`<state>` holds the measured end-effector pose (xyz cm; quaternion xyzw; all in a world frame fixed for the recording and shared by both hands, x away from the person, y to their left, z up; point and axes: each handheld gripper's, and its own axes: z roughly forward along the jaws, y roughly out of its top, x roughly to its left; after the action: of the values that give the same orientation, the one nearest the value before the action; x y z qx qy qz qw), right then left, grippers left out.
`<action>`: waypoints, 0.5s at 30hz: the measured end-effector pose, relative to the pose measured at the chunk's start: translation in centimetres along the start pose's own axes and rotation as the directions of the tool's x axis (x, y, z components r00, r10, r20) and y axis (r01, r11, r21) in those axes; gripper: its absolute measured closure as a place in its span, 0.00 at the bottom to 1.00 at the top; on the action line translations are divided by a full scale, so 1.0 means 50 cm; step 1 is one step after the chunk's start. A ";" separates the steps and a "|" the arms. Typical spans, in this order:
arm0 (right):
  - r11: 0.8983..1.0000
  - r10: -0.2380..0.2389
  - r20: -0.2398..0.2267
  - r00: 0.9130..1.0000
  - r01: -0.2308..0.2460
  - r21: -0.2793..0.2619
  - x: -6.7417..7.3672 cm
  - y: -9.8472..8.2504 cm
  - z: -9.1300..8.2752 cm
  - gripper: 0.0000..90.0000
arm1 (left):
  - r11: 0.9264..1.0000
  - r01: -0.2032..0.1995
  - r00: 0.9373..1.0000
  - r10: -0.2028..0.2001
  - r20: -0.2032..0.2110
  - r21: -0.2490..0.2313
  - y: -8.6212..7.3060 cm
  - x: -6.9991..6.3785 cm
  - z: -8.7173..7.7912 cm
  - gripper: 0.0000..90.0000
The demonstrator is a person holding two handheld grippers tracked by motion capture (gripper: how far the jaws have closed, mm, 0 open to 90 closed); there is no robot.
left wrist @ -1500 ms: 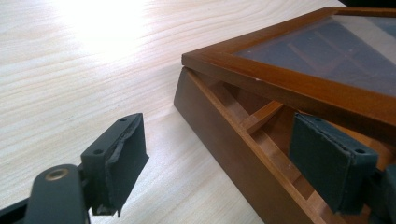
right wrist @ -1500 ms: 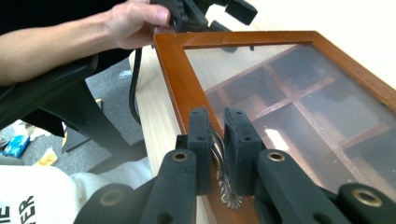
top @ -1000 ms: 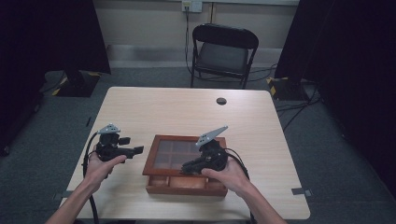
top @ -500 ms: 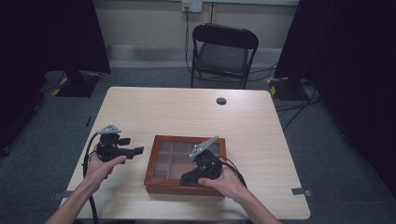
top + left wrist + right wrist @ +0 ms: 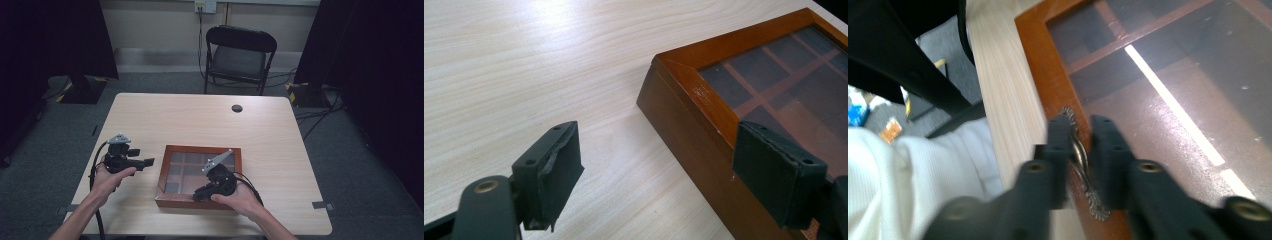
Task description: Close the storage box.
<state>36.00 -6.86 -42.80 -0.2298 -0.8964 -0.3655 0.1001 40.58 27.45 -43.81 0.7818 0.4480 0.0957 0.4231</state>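
The right claw (image 5: 1079, 145) straddles the box's (image 5: 175, 150) metal handle (image 5: 1079, 152) at the near counter edge, jaws just easing apart; the left claw (image 5: 664, 170) waits open.

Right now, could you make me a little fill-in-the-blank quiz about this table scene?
1. The wooden box has a lid with a ____ top.
2. The right tongs straddle the lid's metal ____.
3. The left tongs stand ____, with nothing between them.
4. Beyond the table stands a black folding ____.

Missing words: glass; handle; open; chair
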 end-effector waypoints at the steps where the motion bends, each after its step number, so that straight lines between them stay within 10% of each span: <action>1: 1.000 0.016 0.012 1.000 -0.016 -0.012 -0.003 -0.001 -0.005 0.73 | 1.000 0.001 1.000 -0.001 0.000 0.003 0.000 0.001 0.000 0.21; 7: 0.985 0.100 0.137 0.985 -0.079 -0.151 -0.033 -0.026 -0.071 0.58 | 1.000 -0.004 1.000 0.004 -0.005 0.023 -0.011 0.008 -0.011 0.21; 15: 0.921 0.312 0.261 0.913 -0.224 -0.319 -0.091 -0.112 -0.170 0.27 | 0.998 0.017 0.998 -0.013 -0.060 0.061 -0.039 0.045 -0.023 0.19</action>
<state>37.35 -17.87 -41.73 -0.4174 -0.7992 -0.4318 -0.0245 40.04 30.33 -45.07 0.7879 0.4690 0.1020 0.3859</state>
